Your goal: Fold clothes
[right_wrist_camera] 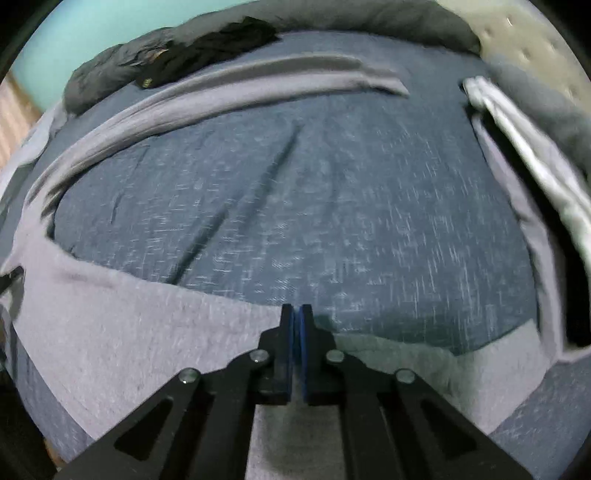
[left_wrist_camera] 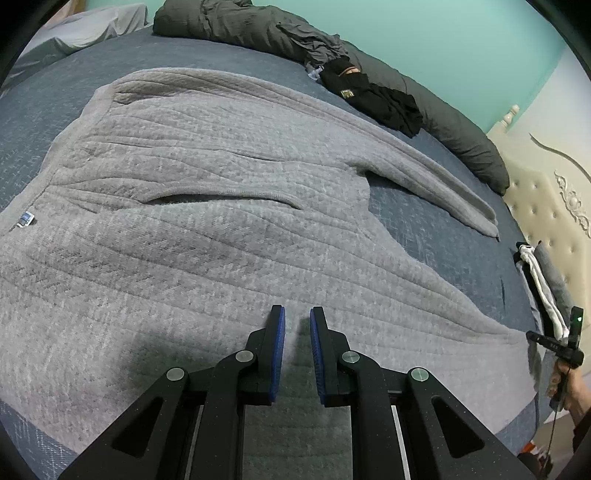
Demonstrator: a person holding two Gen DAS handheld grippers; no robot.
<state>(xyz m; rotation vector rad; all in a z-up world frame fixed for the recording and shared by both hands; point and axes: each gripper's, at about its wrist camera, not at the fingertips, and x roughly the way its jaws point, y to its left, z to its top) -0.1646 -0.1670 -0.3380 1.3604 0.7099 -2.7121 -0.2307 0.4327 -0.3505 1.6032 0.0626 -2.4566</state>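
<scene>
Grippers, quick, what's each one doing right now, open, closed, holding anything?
Left gripper: open, empty, over the grey sweater.
Right gripper: closed at the sweater's edge; whether it pinches fabric cannot be told.

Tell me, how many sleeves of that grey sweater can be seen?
2: one sleeve stretches across the bed's far side, the other lies near the right tool.

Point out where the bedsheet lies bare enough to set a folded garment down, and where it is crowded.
Bare blue bedsheet lies between the grey sweater's body, its far sleeve and the white garment. The far edge is crowded with black clothes and a dark duvet.
</scene>
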